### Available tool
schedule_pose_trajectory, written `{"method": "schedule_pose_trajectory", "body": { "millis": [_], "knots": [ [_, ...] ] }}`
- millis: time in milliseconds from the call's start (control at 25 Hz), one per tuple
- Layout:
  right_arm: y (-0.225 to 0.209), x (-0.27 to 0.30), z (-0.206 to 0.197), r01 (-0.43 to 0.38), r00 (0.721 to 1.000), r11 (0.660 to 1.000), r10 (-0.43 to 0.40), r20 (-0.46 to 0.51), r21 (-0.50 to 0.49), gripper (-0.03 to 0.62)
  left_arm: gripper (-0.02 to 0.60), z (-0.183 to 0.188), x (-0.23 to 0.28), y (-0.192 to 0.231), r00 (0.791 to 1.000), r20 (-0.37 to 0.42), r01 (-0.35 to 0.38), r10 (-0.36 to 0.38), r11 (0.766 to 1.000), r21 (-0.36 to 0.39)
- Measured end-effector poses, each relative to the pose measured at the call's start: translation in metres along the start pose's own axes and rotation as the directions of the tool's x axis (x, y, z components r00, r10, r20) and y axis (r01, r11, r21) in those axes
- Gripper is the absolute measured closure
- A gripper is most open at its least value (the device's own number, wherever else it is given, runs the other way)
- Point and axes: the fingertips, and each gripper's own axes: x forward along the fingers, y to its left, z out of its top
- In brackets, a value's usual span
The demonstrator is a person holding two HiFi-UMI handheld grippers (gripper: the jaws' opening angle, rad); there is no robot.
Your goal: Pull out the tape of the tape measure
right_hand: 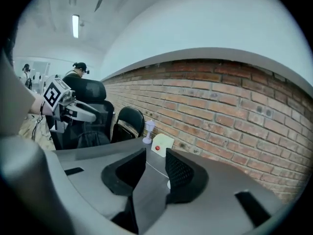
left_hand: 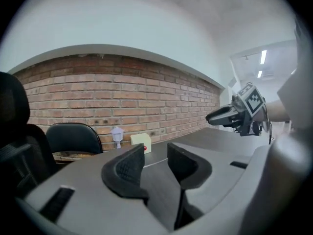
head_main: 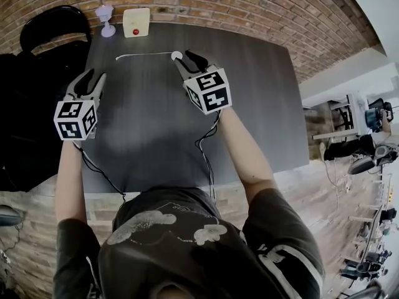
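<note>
A small round white tape measure [head_main: 176,55] lies on the dark table [head_main: 262,104], its thin white tape [head_main: 140,55] drawn out to the left across the top. My right gripper [head_main: 187,60] hovers just on the near side of the case, with its jaws apart and nothing in them. My left gripper [head_main: 93,80] hangs over the table's left edge, also open and empty. In the left gripper view the left gripper [left_hand: 155,153] frames a strip of the tape [left_hand: 156,162]. The right gripper [right_hand: 155,158] in its own view shows the white case [right_hand: 169,184] past its right finger.
A white box with a red button [head_main: 136,22] and a small white lamp-shaped thing [head_main: 106,18] stand at the table's far edge by the brick wall. A black chair [head_main: 53,27] stands at the far left. Shelving and equipment fill the room to the right.
</note>
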Motion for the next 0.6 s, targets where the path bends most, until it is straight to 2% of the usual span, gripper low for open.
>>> {"method": "schedule_pose_trajectory", "body": {
  "millis": [240,440,600],
  "knots": [
    [0.032,-0.044,0.022,0.036,0.998,0.999,-0.037,0.044,0.024,0.526,0.534,0.014,-0.060,-0.007,0.996,0.083,-0.040,0.042,0.999,-0.025],
    [0.061,-0.076,0.016,0.059,0.997,0.993,-0.063,0.041,0.099,0.556,0.566,0.005,-0.097,-0.009,0.994,0.092,-0.050,0.052,0.998,-0.026],
    [0.084,-0.103,-0.002,0.090,0.996,0.989,-0.092,0.012,0.120,0.563,0.572,-0.006,-0.120,-0.020,0.997,0.078,-0.012,0.013,1.000,-0.017]
  ]
}}
